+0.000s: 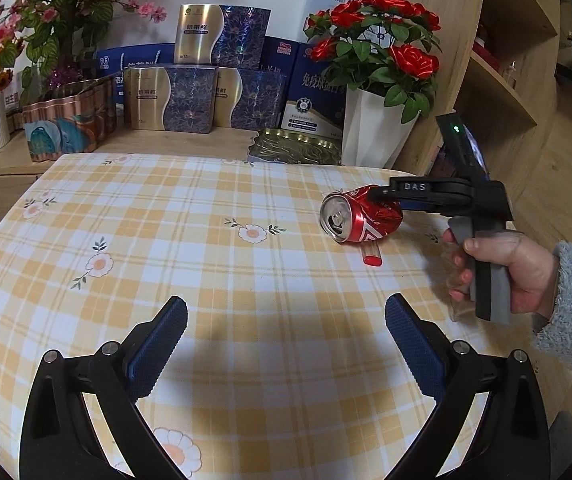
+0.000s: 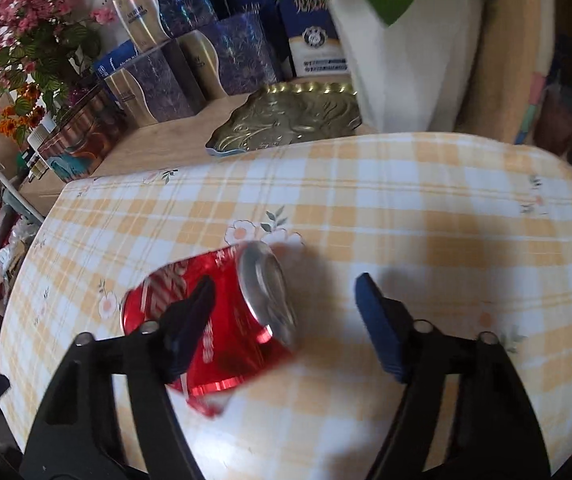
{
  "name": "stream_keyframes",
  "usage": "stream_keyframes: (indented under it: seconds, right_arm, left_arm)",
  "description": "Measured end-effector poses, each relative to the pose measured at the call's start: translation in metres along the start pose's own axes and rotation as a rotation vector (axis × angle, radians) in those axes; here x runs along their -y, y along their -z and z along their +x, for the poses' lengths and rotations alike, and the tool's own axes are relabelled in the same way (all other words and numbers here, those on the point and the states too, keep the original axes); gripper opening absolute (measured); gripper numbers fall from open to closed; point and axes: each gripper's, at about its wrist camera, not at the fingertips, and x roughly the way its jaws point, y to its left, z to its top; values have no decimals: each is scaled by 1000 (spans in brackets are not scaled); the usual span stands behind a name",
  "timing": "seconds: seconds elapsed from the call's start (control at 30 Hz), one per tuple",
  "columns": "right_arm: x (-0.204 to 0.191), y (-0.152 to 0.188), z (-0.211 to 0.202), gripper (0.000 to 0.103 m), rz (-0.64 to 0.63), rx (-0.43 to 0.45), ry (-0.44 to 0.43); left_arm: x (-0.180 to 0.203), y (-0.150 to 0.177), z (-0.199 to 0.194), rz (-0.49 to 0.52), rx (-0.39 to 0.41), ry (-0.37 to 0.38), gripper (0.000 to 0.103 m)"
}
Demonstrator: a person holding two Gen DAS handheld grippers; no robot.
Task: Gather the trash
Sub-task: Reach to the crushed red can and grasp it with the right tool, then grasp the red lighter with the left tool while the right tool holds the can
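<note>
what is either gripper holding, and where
Nothing: the right gripper is open over the can, not gripping it; the left gripper is empty.

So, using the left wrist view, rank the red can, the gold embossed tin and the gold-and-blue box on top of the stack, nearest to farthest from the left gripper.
1. Red can, on the tablecloth, ahead-right of the left gripper.
2. Gold embossed tin, beyond the table's far edge.
3. Gold-and-blue box on top of the stack, against the wall.

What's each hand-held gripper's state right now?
Left hand-held gripper: open, empty.
Right hand-held gripper: open around the crushed red can, not clamped.
</note>
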Motion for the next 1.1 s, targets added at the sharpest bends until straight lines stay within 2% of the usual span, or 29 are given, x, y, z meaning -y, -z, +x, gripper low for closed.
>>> stream_keyframes:
  seconds: [0.07,0.2,0.23,0.27,0.37,0.53,0.6,0.67,0.87,1.1]
  right_arm:
    - [-3,0,8,63,-9,-22,-12]
    - [-5,2,5,35,0,-31,-77]
    - [-5,2,1,33,1,-20,-68]
    - [-4,2,-5,33,0,-1,-57]
    - [5,5,-27,32,30,70,-63]
    - [36,14,-71,31,71,183,-7]
    - [51,19,-88,31,91,217,20]
    - [69,26,-106,31,130,244,26]
    - [109,47,-149,29,194,291,44]
    - [135,76,-185,29,205,317,77]
  left_arm:
    - [1,-2,6,4,-8,6,97]
    - [7,-5,17,19,-25,26,97]
    - [10,-6,21,24,-37,42,97]
    - [12,-7,24,29,-46,53,97]
    - [25,-10,33,58,-74,74,86]
    - [49,-20,61,97,-132,123,75]
    - [62,-27,78,116,-157,140,63]
    - [75,-33,96,147,-177,142,57]
    - [109,-48,145,231,-205,111,55]
    - [118,-54,182,268,-282,32,50]
